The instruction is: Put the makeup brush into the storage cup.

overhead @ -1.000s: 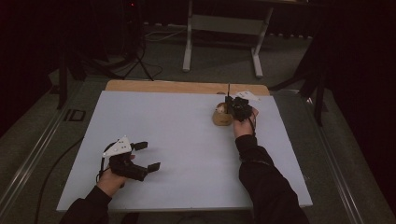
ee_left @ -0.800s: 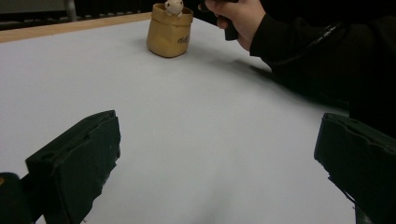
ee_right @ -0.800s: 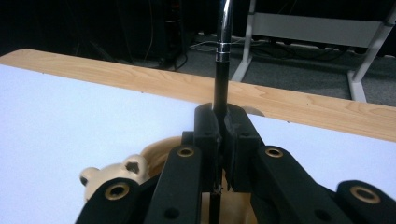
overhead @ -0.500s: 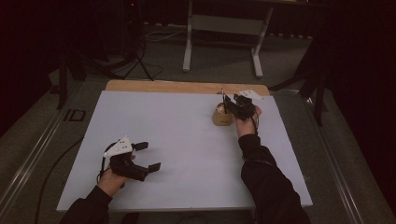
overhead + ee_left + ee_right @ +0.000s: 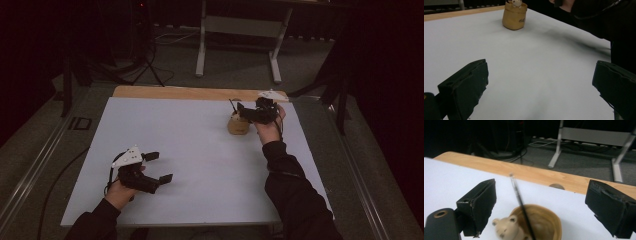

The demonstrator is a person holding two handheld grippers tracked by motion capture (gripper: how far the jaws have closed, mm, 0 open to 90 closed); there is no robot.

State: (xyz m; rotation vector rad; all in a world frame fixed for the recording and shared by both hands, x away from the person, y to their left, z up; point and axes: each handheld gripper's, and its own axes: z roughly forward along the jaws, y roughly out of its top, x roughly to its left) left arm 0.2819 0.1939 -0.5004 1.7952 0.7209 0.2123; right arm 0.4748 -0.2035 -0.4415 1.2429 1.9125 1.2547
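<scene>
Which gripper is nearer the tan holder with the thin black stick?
Right. The right gripper hovers open just over the tan holder; the left gripper sits open far across the white table.

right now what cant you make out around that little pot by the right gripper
- Pot: its base is cut off by the bottom edge of the right gripper view.
- Lettering on the pot: too small to read in the left gripper view.
- Bear figure: blurred.
- Thin black stick: its lower end is hidden inside the pot.

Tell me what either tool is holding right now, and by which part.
Nothing. The left tool is open over bare table; the right tool is open above the cup, gripping neither it nor the thin stick inside.
</scene>
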